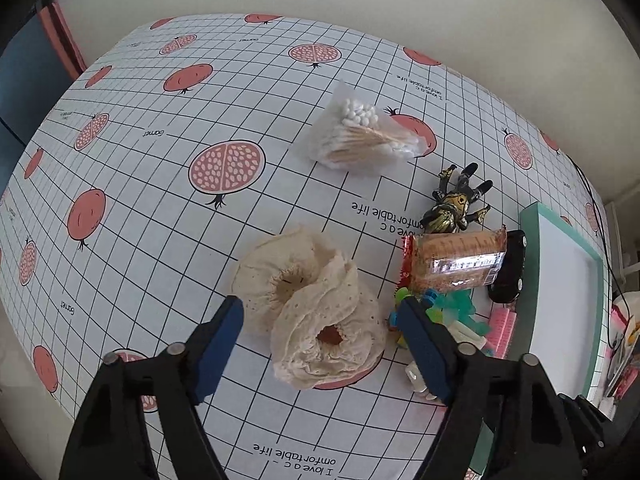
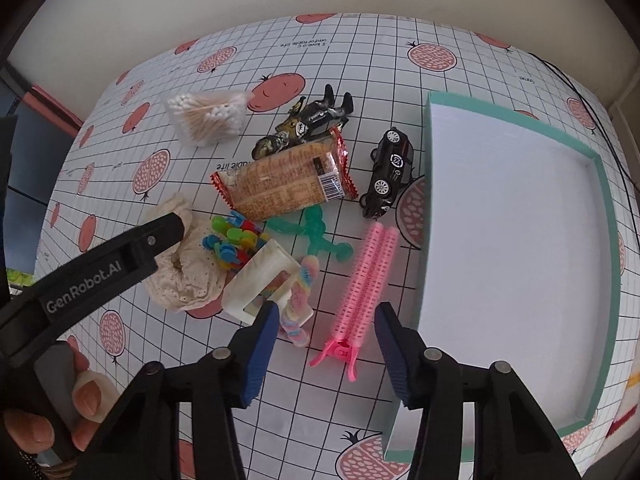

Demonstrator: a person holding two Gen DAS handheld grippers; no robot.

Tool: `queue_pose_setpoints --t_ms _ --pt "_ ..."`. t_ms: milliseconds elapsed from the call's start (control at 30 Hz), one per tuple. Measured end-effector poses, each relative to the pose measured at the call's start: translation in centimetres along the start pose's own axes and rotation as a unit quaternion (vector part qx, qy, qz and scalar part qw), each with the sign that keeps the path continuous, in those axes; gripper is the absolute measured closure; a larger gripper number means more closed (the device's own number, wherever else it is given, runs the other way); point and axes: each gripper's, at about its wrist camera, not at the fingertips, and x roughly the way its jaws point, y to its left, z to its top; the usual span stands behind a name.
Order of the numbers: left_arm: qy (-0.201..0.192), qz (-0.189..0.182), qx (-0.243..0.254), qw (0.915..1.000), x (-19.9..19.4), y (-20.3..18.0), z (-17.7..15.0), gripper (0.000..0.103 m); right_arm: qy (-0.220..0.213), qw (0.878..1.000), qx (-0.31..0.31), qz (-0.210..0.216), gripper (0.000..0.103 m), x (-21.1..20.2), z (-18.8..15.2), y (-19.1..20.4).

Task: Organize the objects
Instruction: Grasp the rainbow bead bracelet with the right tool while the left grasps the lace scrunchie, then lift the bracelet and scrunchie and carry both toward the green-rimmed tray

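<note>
**Pink clip lying lengthwise between my right jaws**

I am holding the right gripper point(image 2: 326, 344) with its jaws spread apart and empty, and I am looking straight down its fingers at the pink hair clip point(image 2: 365, 286). The clip is lying on the tablecloth point(image 2: 400, 40) between the two blue pads, its pinch tails toward me and its long axis running away from me, leaning slightly right toward the teal tray point(image 2: 430, 216). That axis is running roughly along the fingers rather than across them, so I am judging that the jaws would close across the clip's narrow width, which suits a grasp. The tray, with nothing in it, is sitting just to the clip's right.

I am keeping the left gripper point(image 1: 320, 320) wide apart too, gripping nothing, poised over the cream lace scrunchies point(image 1: 316, 312). It is farther from the clip, with the heap of small toys in between, so I am judging the right hand the nearer one for this pick.
</note>
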Motion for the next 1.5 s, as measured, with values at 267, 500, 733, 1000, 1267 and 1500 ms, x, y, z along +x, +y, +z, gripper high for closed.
queue_pose_setpoints --t_ms 267,500,733,1000,1267,1500 --pt "0.012 0.000 -0.019 0.9998 1.1 0.6 -0.1 0.043 0.006 1.000 -0.003 0.026 0.091 0.7 -0.1 0.0" --pt "0.012 0.007 -0.023 0.9997 1.7 0.8 -0.3 0.076 -0.011 0.999 -0.019 0.026 0.097 -0.4 0.2 0.4" --pt "-0.003 -0.006 -0.023 0.9997 0.8 0.6 -0.3 0.094 -0.035 0.998 -0.038 0.022 0.098 -2.3 0.3 1.0" --pt "-0.024 -0.011 -0.023 0.9994 -0.9 0.6 0.3 0.094 -0.037 0.998 -0.051 0.014 0.098 -2.5 0.4 1.5" --pt "-0.042 -0.010 -0.024 0.9988 -2.5 0.9 0.6 0.094 -0.036 0.998 -0.049 0.019 0.097 -2.1 0.5 0.9" --pt "-0.057 -0.014 -0.033 0.9977 -3.8 1.1 0.8 0.094 -0.023 0.998 -0.049 0.021 0.083 -0.8 0.7 0.9"
